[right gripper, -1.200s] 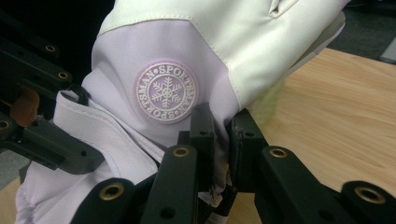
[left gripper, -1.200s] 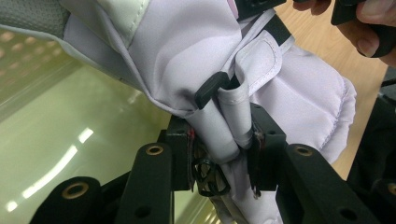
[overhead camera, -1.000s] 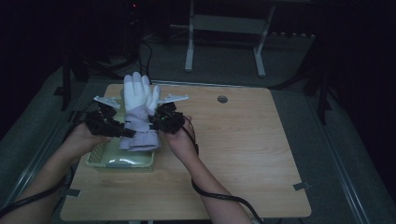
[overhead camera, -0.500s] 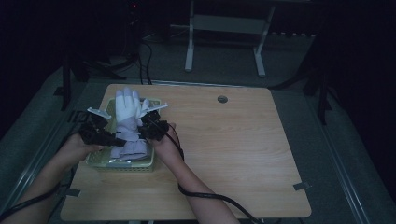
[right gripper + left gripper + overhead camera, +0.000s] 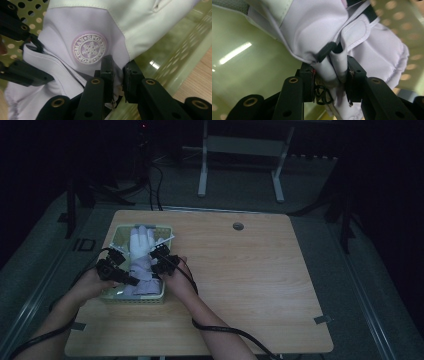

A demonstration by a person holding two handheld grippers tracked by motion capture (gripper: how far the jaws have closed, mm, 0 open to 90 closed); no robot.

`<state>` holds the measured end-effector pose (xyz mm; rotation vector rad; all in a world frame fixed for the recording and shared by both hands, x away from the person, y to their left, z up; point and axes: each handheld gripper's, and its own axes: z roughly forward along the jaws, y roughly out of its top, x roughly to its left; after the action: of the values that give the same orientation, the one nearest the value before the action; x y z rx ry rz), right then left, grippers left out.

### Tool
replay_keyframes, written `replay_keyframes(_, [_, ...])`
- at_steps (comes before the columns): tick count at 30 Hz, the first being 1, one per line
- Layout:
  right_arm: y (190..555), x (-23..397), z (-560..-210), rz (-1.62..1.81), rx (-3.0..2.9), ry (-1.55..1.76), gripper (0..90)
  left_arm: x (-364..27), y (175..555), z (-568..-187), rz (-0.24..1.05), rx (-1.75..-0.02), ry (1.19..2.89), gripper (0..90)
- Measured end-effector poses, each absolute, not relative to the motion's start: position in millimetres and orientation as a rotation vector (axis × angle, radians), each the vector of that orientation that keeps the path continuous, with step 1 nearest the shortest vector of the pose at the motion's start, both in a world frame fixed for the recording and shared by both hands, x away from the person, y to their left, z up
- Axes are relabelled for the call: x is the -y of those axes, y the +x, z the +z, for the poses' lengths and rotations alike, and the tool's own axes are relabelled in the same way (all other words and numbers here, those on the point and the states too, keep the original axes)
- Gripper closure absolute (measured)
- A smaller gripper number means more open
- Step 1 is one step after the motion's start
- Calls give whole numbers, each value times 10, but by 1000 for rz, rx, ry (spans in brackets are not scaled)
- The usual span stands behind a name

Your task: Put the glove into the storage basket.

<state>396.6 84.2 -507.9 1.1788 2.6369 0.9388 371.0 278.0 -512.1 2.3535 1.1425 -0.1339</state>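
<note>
Two claws [image 5: 141, 279] clamped on white glove [image 5: 140, 249] — green basket [image 5: 116, 236], wooden table [image 5: 260, 280] — dark room

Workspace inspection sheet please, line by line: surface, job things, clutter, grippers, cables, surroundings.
Surface: wooden table, round hole near far edge.
Job's things: white glove lying in pale green perforated basket.
Clutter: nothing seen.
Grippers: left gripper shut on glove's cuff fabric; right gripper pinching glove near snowflake badge, jaws just eased slightly.
Cables: black cable trails across table.
Surroundings: dark room, grey frame legs beyond table.
</note>
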Motion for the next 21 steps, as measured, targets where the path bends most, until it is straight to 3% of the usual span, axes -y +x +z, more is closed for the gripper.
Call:
replay_keyframes(8, [3983, -824, -4965, 979, -2637, 1190, 640, -2779, 3746, -5179, -131, -1291, 2356, 624])
replay_keyframes(11, [3983, -764, -4867, 1031, -2634, 1163, 557, -2773, 3777, -5199, -146, -1349, 2353, 570])
replay_keyframes(17, [3950, -642, -4726, 1125, -2599, 1080, 397, -2779, 3715, -5130, -18, -1363, 2322, 336])
replay_keyframes(21, [3949, -520, -4677, 1186, -2608, 1033, 296, -2776, 3598, -5039, 195, -1357, 2273, 152])
